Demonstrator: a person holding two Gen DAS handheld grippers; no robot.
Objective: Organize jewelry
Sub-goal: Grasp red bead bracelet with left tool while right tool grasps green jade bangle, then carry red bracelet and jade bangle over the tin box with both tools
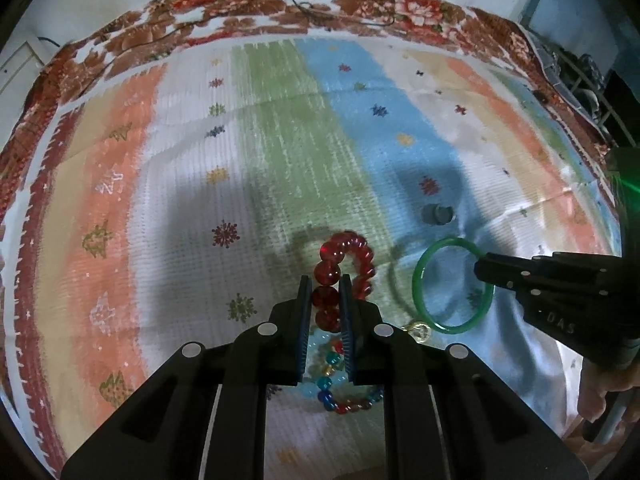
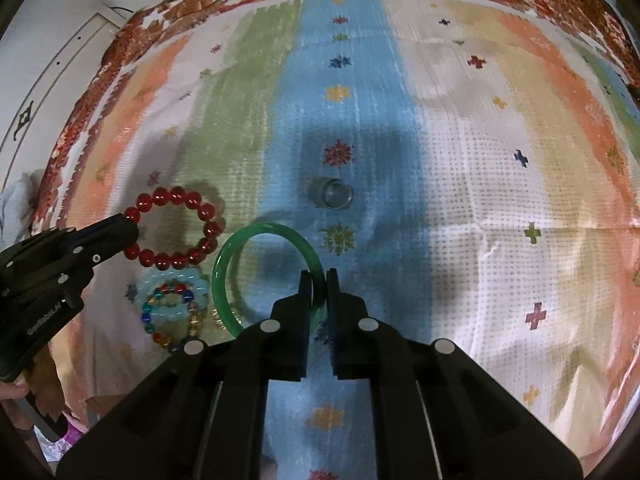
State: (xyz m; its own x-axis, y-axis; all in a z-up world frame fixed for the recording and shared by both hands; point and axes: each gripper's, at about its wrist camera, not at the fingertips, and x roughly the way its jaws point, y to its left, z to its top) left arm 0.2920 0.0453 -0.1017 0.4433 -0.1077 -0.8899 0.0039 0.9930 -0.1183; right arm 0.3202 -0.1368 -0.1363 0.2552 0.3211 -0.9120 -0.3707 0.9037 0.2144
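- Striped cloth [image 2: 460, 184] in orange, green, blue and white covers the whole surface; a floral border [image 1: 240, 12] runs along its far edge, and a pale wall is behind it.
- Left gripper [image 1: 325, 300] has its jaws narrow, clamped on one side of the red bracelet [image 1: 348, 256]. The rest of this bead ring stands free past the fingertips.
- Right gripper [image 2: 319, 292] also has narrow jaws, closed on the right rim of the green bangle [image 2: 228, 276]. The bangle is just right of the red bracelet, with a small gap between them.
- Under the left gripper lies a bead pile [image 2: 172, 304]: a pale blue bracelet and a multicolour one, overlapping each other, touching or almost touching the bangle's left side.
- A gold charm [image 1: 419, 330] sits at the bangle's near edge, as the left wrist view shows.
- A small clear ring [image 2: 335, 194] lies on the blue stripe, just beyond the bangle, apart from it.
- Far half and right side of the cloth hold only pattern; all jewelry is crowded near the two grippers.
- At the right edge the cloth ends near dark clutter [image 1: 588, 92].
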